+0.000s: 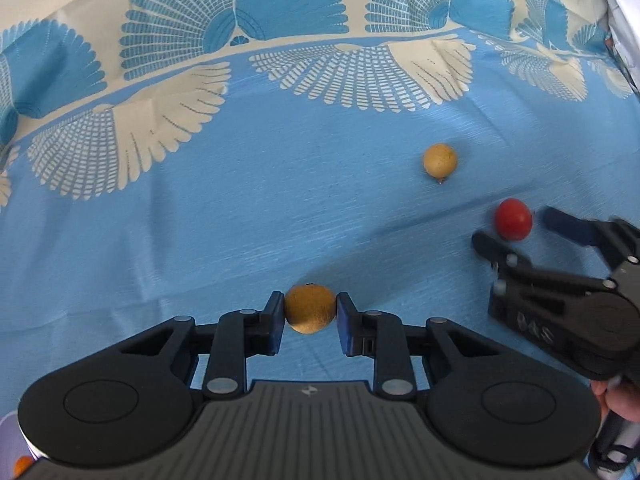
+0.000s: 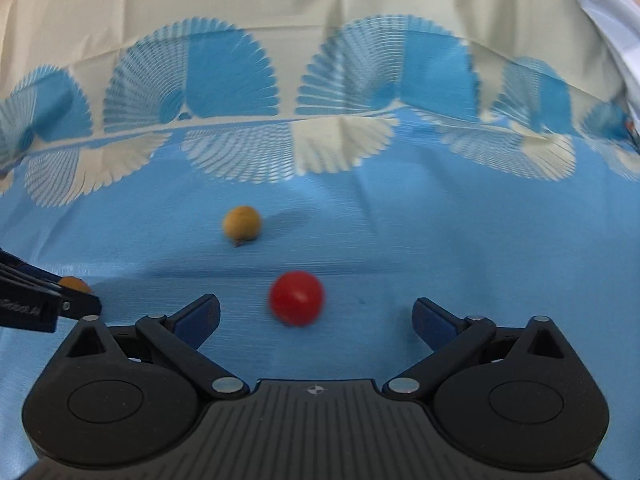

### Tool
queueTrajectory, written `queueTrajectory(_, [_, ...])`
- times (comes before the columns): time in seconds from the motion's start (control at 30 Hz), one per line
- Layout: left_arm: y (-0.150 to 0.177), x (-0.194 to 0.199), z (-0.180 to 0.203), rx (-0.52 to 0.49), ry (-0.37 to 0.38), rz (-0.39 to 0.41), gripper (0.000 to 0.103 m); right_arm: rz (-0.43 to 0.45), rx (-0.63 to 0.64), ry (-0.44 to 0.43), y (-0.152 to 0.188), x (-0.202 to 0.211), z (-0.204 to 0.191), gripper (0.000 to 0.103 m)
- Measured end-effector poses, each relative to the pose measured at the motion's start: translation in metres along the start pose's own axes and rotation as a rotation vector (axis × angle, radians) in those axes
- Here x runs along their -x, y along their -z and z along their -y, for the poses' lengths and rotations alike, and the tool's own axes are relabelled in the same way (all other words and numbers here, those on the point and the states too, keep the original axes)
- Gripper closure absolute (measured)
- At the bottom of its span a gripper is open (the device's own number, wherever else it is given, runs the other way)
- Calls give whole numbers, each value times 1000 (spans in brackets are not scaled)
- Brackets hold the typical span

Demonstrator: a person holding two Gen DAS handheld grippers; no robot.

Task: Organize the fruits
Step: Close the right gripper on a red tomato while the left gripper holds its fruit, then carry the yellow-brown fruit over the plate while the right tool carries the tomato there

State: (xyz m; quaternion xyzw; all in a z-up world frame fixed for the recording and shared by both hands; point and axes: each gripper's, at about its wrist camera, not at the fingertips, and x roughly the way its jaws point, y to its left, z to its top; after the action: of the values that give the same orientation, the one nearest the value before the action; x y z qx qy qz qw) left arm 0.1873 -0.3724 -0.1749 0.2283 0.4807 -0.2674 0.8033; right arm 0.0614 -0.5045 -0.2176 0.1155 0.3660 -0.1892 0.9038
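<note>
My left claw gripped a brown fruit; my right claw stood wide around a red fruit on the blue cloth.

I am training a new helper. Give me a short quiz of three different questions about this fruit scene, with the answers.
1. True or false: the left gripper is shut on a brown fruit.
2. Which fruit lies in front of the open right gripper? A) the red fruit B) the tan fruit C) a banana
3. Fill in: the fruits lie on a blue and cream ____.

Key: 1 true; 2 A; 3 cloth.
</note>
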Motion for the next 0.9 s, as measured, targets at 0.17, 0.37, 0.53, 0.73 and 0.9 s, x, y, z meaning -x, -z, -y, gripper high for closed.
queueTrajectory(0.17, [5,16,1,14,22,11,73,14,31,59,4,11,-2,72])
queueTrajectory(0.37, [16,74,-1,57,51,47,73,31,-43,80,8,69,12,72])
queueTrajectory(0.53, [42,140,-11,53,40,61,73,29,-107,54,17,143,9,72])
queueTrajectory(0.73, [94,220,-47,99,-11,66,73,-22,-65,-72,26,223,-32,72])
queueTrajectory(0.9, [146,274,-84,171,-54,75,73,14,13,-219,31,285,-88,72])
